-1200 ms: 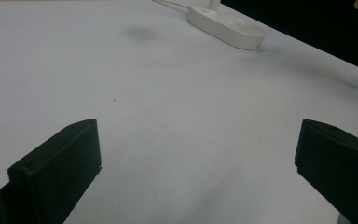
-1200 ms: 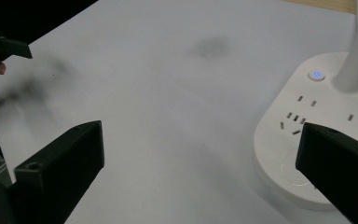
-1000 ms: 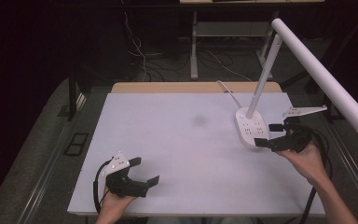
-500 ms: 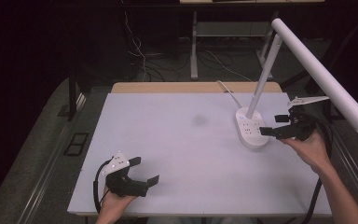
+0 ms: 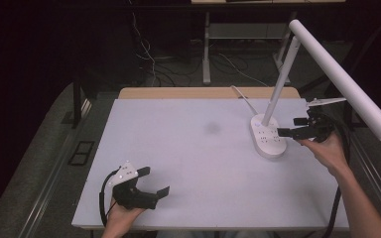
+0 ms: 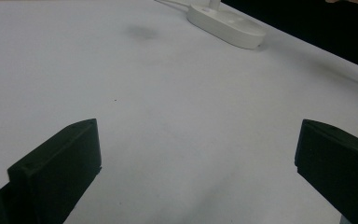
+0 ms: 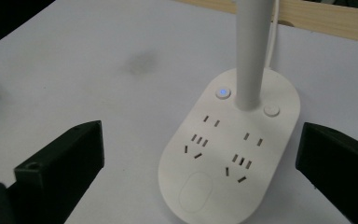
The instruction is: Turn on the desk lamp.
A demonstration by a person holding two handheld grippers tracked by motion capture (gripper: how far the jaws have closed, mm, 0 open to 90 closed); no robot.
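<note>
Near the table's point(image 5: 193, 148) 7 o'clock edge the left gripper point(image 5: 151, 184) rests, jaws wide apart and empty. Farther off, at 3 o'clock, the right gripper point(image 5: 286, 131) hovers just above the lamp base point(image 7: 230, 154), jaws spread wide, holding nothing. The base lies between and below them. Likely step: reaching for the lit button point(image 7: 222, 92); next calls for a careful descent.

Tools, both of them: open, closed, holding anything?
Left tool: open, holding nothing.
Right tool: open, holding nothing, above the lamp base.
</note>
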